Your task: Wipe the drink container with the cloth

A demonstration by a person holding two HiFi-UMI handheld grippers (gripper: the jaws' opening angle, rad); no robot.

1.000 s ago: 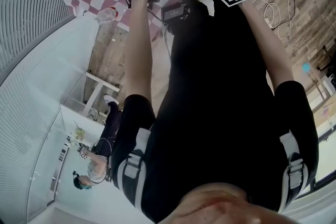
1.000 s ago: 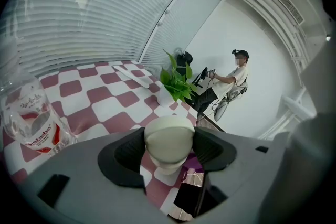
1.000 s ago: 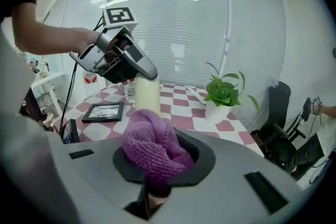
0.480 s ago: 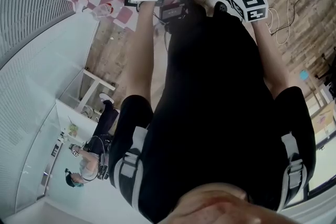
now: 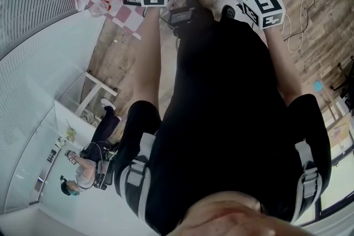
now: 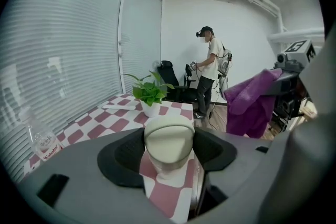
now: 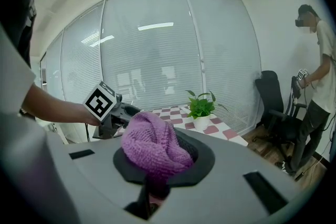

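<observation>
Checkered red-and-white cloth covers the surface [image 6: 113,118], which stands before a wall of closed blinds [image 7: 147,60] in a white-walled office.

1. Drink container [image 6: 169,139]: it has a rounded cream lid and sits upright between the fingers [image 6: 123,157] of the left gripper [image 6: 169,157]. The black pads are closed on it from both sides, so it is gripped. The head view shows this gripper at the near edge of the surface. Whether the container's base rests on anything cannot be told.

2. Cloth [image 7: 152,144]: it is a purple knitted piece, bunched up and clamped in the closed fingers [image 7: 202,157] of the right gripper [image 7: 155,173]. In the left gripper view the cloth hangs to the right of the container, near it but not touching.

3. Position of the grippers: in the head view both marker cubes are held out in front of the person's body, the left over the edge of the surface and the right over the wooden floor [image 5: 310,14].

4. Items on the surface: a green plant in a white pot [image 6: 149,96] stands beyond the container. A clear plastic bottle [image 6: 43,140] stands at the far left edge.

5. Background: a black office chair [image 6: 170,78] stands against the wall. A second person [image 6: 210,73] wearing a headset stands beside it.
</observation>
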